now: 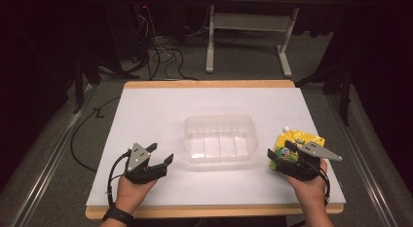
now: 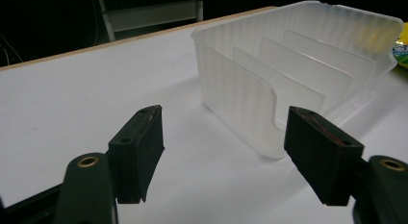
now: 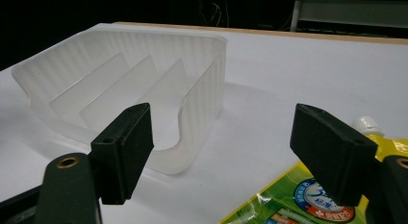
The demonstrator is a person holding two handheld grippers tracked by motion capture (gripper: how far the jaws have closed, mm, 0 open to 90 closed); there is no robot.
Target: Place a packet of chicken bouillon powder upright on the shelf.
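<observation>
My left gripper (image 1: 157, 159) low over white tabletop (image 1: 146, 110), jaws spread, nothing between them. Translucent plastic bin (image 1: 220, 138) at tabletop centre, upright, internal dividers (image 2: 293, 72) visible, just ahead of left jaws in left gripper view. My right gripper (image 1: 281, 153) at right, jaws spread wide over near end of yellow-green spouted pouch (image 1: 294, 141); contact cannot be told. Pouch lies flat just right of bin, white cap (image 3: 368, 123) pointing away.

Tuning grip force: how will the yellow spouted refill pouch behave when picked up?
The yellow spouted refill pouch lies flat, so it is probably soft film and would sag from one edge. Its glossy print suggests it is slippery. The open right gripper might hold better near the white cap.
</observation>
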